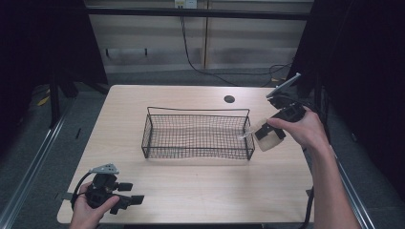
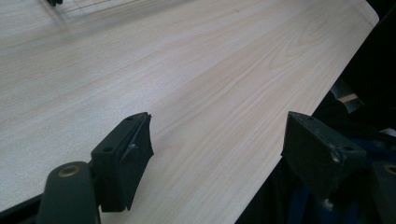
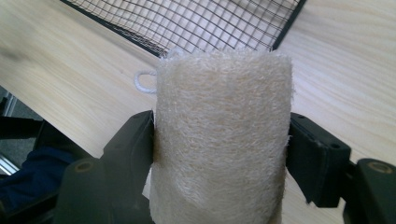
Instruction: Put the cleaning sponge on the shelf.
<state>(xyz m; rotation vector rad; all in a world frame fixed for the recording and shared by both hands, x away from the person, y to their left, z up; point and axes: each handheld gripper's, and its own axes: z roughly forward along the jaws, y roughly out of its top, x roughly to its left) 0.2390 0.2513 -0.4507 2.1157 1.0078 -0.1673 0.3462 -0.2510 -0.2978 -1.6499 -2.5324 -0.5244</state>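
One pale wooden surface [image 1: 200, 181], wide and mostly bare. At centre, black wire basket [image 1: 197, 135], upright, open top. At 3 o'clock of basket, just beside its right end wall, beige loofah pad [image 1: 265, 136] with white loop [image 3: 144, 81], raised off surface, clamped between jaws of right gripper [image 1: 274, 131]. At 7 o'clock, near front edge, left gripper [image 1: 128, 193], jaws spread wide apart, gripping nothing, low over bare wood.

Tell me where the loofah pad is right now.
In the high view, the loofah pad is clamped in the right gripper, just off the wire basket's right end.
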